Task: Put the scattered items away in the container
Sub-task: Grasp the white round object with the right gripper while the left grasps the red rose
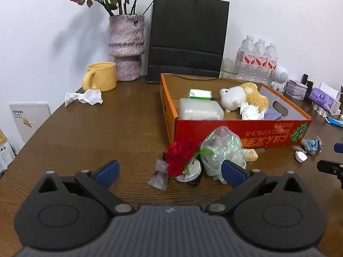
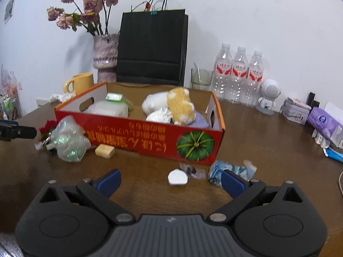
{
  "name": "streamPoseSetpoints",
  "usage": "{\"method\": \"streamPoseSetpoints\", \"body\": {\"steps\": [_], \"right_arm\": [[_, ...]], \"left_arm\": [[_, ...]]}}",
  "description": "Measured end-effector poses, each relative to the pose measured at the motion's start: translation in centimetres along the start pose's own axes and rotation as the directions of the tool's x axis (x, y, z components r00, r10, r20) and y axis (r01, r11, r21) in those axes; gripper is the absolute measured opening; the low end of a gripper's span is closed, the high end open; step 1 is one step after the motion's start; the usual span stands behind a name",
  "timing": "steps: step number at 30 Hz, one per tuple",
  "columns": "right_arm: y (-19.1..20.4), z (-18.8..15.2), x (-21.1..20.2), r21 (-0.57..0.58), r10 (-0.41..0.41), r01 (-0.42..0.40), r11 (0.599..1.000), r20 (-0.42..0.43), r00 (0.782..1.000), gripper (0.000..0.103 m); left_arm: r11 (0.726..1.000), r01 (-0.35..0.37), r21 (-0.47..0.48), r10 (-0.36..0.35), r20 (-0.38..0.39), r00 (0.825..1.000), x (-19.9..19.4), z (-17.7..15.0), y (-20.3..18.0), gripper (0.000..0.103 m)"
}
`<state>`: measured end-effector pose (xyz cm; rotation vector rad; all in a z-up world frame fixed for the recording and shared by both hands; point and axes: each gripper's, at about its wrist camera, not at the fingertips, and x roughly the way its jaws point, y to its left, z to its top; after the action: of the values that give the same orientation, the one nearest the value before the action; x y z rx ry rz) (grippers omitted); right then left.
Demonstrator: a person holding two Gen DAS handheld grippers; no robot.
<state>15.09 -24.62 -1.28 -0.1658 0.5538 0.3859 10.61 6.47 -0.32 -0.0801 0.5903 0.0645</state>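
Now the red box (image 2: 150, 137) stands on the table (image 1: 107, 128) and holds a plush toy (image 2: 171, 105), a crumpled tissue (image 2: 159, 115), a clear plastic case (image 2: 109, 109), a green packet (image 2: 114, 97) and something purple (image 2: 200, 121). Outside, my left gripper (image 1: 169, 171) is spread wide, with a red flower (image 1: 179, 158) and a plastic bag (image 1: 223, 150) between its fingers. My right gripper (image 2: 171, 181) is also spread wide, holding nothing; a white cap (image 2: 177, 177) and a blue wrapper (image 2: 223, 168) lie just before it.
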Motion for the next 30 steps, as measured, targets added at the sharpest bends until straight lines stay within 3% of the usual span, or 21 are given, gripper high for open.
{"method": "streamPoseSetpoints", "body": {"steps": [8,16,21,25,30], "right_arm": [[0.0,-0.3,1.6,0.026,0.004,-0.003,1.0,-0.037,0.999,0.092],[-0.4,-0.4,3.4,0.045,0.003,0.001,0.999,-0.07,0.998,0.083],[-0.4,-0.2,4.7,0.042,-0.016,0.02,0.999,-0.109,0.994,0.061],[-0.5,0.1,5.7,0.048,-0.008,0.015,0.999,-0.123,0.992,0.058],[-0.6,0.7,6.9,0.058,0.001,0.007,0.998,-0.143,0.99,0.036]], "left_arm": [[0.999,-0.031,0.043,0.031,0.006,1.0,1.1,-0.2,-0.5,0.103],[0.997,-0.027,0.07,0.026,0.012,1.0,2.1,0.2,-0.9,0.09],[0.995,-0.006,0.103,0.004,0.018,1.0,2.5,0.5,-1.3,0.08],[0.993,0.008,0.119,-0.008,0.004,1.0,3.2,0.7,-1.6,0.076],[0.993,0.032,0.11,-0.029,-0.027,0.999,4.6,1.0,-1.7,0.059]]}}
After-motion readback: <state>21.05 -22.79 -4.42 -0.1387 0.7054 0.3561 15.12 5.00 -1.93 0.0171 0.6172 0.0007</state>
